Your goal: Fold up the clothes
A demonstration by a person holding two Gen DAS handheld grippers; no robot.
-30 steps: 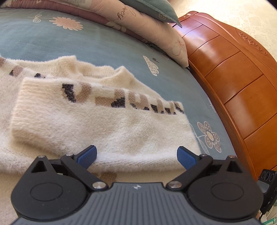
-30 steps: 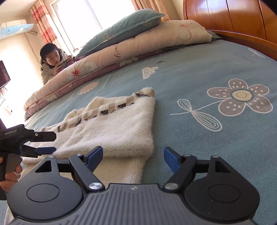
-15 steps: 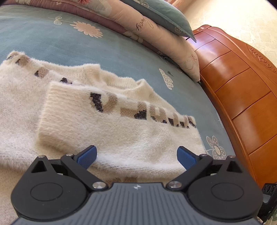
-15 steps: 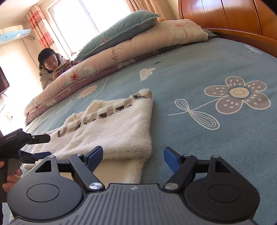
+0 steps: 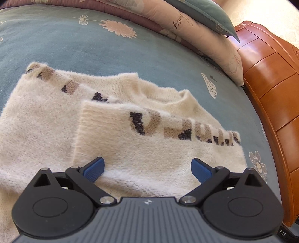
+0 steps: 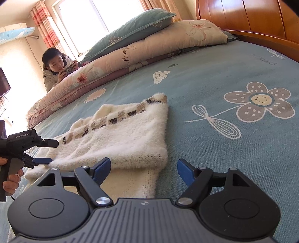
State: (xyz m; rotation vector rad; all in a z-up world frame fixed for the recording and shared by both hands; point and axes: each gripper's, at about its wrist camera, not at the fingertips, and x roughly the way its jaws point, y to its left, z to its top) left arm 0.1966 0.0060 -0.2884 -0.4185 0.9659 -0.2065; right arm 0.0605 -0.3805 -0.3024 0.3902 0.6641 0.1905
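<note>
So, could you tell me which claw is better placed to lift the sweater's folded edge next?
Left: the left claw is open right at the sweater edge; the right claw straddles its corner.

- Sweater (image 6: 119, 138) lies on the bed (image 6: 214, 78), sleeve (image 5: 149, 147) folded across it.
- Pillows (image 6: 142, 43) at 12 o'clock.
- Headboard (image 6: 248, 16) at 2 o'clock.

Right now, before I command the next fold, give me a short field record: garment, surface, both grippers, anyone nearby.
garment: fluffy cream knit sweater with brown and black lettering, both sleeves folded across the body
surface: teal bedsheet with flower print
left gripper: open, empty, over the sweater's near edge
right gripper: open, empty, near the sweater's folded corner
background: stacked pillows, wooden headboard
bystander: person beyond the far side of the bed, holding a phone
</note>
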